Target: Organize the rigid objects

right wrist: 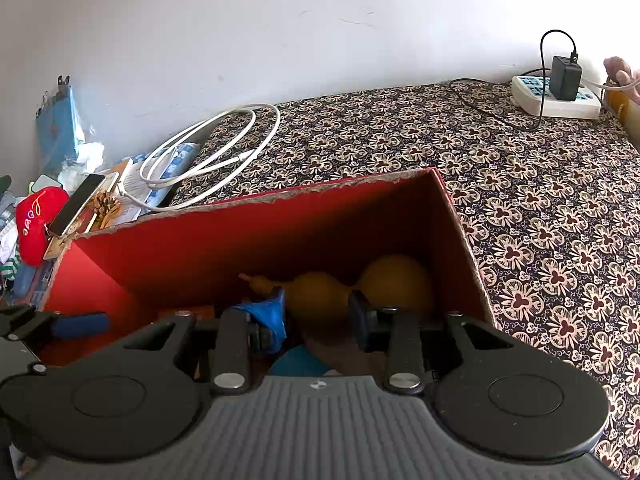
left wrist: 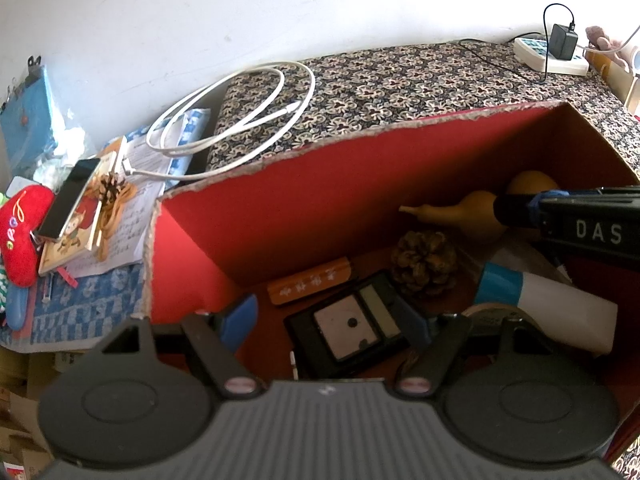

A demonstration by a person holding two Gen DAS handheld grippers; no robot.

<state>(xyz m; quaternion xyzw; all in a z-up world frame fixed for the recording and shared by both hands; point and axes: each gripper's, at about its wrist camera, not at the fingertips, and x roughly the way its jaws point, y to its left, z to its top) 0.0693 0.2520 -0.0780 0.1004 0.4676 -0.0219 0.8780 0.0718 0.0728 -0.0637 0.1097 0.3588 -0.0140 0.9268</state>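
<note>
A red cardboard box (left wrist: 280,200) sits on a patterned cloth. Inside lie a yellow gourd (left wrist: 472,216), a pine cone (left wrist: 424,264), an orange stick (left wrist: 312,280), a black case (left wrist: 352,328) and a white tube with a blue cap (left wrist: 552,304). My left gripper (left wrist: 332,320) is open above the black case. My right gripper (right wrist: 320,312) is open inside the box (right wrist: 240,240), its fingers on either side of the gourd's narrow waist (right wrist: 320,292) without clamping it. It also shows in the left wrist view (left wrist: 560,216).
Left of the box lie a white cable (left wrist: 232,120), a phone (left wrist: 68,200), a second pine cone (left wrist: 112,188), books and a red plush (left wrist: 20,232). A power strip with a charger (right wrist: 560,92) sits at the far right on the patterned cloth (right wrist: 540,200).
</note>
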